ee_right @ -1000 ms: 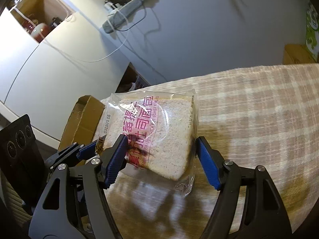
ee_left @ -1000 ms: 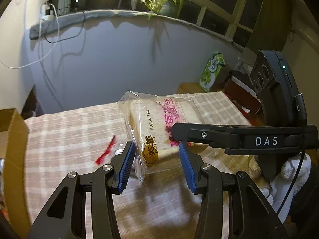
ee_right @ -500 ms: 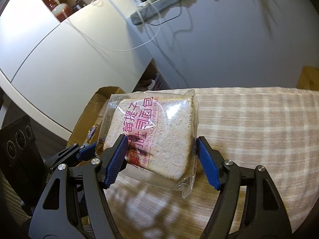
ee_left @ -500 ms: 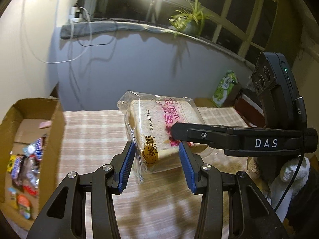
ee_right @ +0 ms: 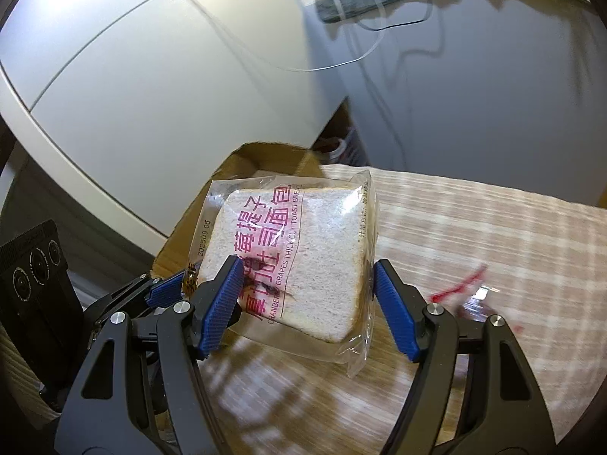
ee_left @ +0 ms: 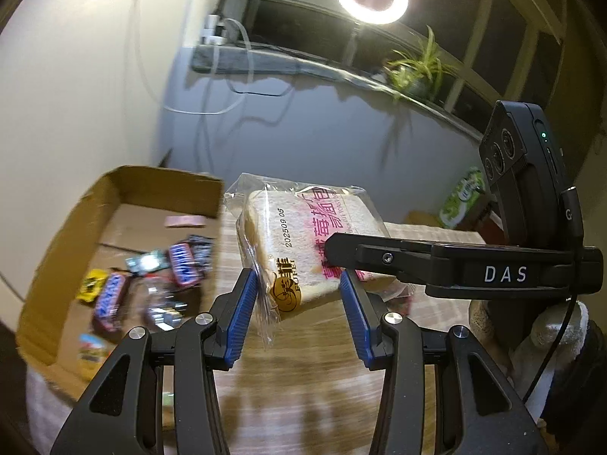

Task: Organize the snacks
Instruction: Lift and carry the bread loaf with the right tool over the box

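A clear bag of sliced toast bread (ee_left: 303, 242) with pink print is held in the air above the checked tablecloth; it also shows in the right wrist view (ee_right: 299, 261). My left gripper (ee_left: 299, 303) is shut on its near corner. My right gripper (ee_right: 307, 295) is shut on its lower edge, its finger (ee_left: 379, 254) lying across the bag in the left view. An open cardboard box (ee_left: 125, 189) at the left holds several wrapped snack bars (ee_left: 182, 261); its rim (ee_right: 265, 151) shows behind the bag.
The table has a checked cloth (ee_right: 493, 235). A small red-and-clear wrapper (ee_right: 466, 288) lies on it at the right. A green package (ee_left: 461, 197) stands at the far right. A white cabinet (ee_right: 151, 94) and a grey wall stand behind.
Both grippers have carried the bread bag leftwards toward the cardboard box, which has come fully into the left view. The grip on the bag is unchanged.
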`<state>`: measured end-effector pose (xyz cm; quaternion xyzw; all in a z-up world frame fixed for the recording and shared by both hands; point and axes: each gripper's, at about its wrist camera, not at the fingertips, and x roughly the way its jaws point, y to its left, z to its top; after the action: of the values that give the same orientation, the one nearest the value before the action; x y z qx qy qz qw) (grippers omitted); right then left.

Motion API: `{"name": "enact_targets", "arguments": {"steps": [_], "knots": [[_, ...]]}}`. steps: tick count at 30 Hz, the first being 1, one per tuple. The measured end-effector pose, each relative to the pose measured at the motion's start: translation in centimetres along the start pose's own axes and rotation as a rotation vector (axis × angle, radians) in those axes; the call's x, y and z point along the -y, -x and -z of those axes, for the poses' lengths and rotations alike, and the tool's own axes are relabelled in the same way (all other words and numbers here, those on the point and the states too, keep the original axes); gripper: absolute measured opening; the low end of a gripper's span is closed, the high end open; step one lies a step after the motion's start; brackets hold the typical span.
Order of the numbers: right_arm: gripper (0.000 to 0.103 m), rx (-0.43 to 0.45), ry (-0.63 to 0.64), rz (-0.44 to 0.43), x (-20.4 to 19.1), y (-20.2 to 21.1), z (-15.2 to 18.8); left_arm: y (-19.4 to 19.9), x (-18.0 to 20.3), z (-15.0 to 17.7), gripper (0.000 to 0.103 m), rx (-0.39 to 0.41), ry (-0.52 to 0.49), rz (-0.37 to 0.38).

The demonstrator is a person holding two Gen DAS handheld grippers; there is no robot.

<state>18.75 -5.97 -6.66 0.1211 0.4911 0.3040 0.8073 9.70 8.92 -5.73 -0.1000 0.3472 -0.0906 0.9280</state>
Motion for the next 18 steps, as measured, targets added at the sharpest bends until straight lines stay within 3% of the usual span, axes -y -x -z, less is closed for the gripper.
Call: {"name": "enact_targets", "arguments": {"steps": [18], "knots": [[0.074, -0.102, 0.113, -0.065, -8.1, -7.8, -1.2, 3.1, -8.4, 1.7, 0.045, 0.039, 0.132, -0.130]]}}
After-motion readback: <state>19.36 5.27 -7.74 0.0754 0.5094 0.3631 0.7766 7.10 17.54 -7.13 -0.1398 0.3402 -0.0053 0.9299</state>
